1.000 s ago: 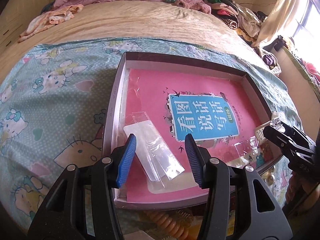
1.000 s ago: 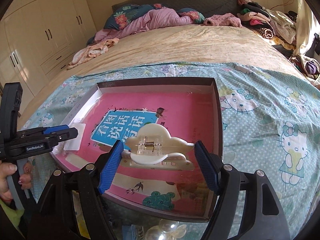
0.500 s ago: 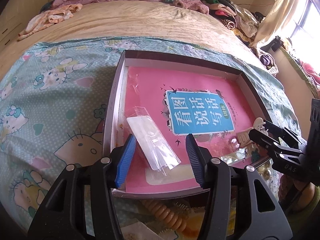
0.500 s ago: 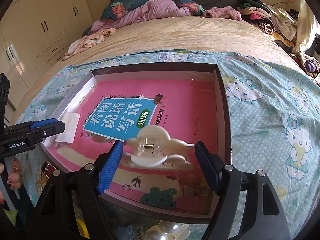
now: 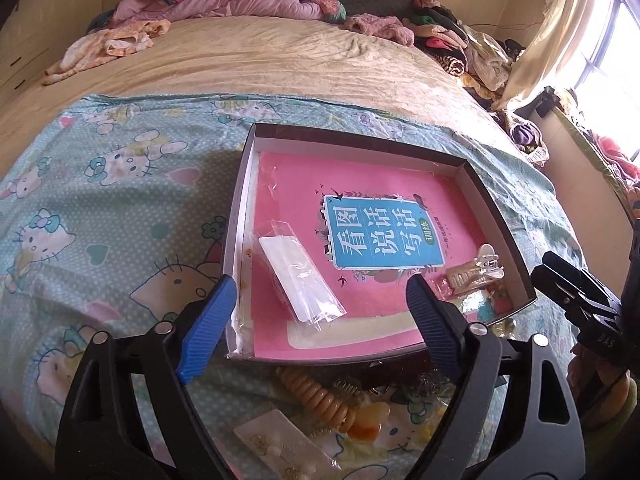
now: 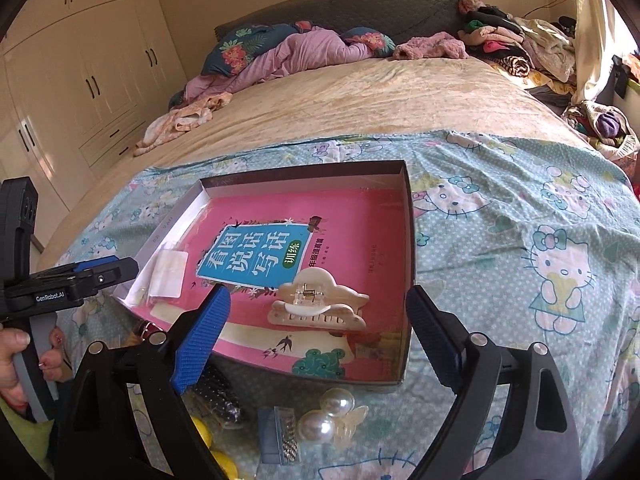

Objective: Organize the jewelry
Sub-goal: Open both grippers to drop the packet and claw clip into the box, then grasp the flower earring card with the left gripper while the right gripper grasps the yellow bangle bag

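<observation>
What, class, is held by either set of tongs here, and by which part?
Nothing. The left tongs and right tongs are open; the cream plastic claw hair clip lies free in the shallow cardboard box.

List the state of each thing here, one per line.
Left claw: open, empty.
Right claw: open, empty.
Hair clip: closed, lying in the box.
Box: lidless, on the bed.
Plastic packet: flat in the box.
Pearl clip: outside the box.
</observation>
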Motion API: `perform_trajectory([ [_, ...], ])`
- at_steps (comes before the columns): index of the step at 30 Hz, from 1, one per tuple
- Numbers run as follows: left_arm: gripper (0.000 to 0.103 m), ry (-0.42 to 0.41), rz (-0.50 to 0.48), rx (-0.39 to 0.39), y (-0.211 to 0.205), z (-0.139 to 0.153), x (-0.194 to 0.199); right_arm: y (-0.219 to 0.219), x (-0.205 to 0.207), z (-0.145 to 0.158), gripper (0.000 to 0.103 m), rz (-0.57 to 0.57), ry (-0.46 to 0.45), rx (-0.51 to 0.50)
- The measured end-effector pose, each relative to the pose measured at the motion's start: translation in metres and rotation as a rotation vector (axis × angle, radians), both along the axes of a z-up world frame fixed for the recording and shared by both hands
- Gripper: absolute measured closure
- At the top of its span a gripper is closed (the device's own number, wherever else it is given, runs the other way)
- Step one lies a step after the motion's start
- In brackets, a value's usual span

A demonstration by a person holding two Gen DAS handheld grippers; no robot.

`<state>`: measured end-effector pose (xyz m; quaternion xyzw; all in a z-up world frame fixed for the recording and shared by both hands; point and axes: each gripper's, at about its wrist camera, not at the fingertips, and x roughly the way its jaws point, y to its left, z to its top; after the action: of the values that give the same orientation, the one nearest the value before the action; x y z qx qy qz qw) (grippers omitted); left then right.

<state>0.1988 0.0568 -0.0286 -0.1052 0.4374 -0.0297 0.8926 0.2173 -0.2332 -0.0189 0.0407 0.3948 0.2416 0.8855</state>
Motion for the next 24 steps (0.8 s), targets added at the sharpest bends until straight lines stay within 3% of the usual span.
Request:
perform_trajectory([
  [2,0.013,-0.012,0.004,-0.006,0.001,0.005,-0.005,-0.005,-0.006,0.005,0.015,-0.002,-0.009,0.008],
  [6,0.01,-0.033,0.017,-0.014,0.004,0.014,-0.014,-0.01,-0.016,0.015,0.014,-0.005,-0.027,0.018],
  [24,0.01,-0.079,0.039,-0.003,0.009,0.03,-0.058,0.002,-0.066,0.033,0.014,0.093,-0.052,-0.002],
])
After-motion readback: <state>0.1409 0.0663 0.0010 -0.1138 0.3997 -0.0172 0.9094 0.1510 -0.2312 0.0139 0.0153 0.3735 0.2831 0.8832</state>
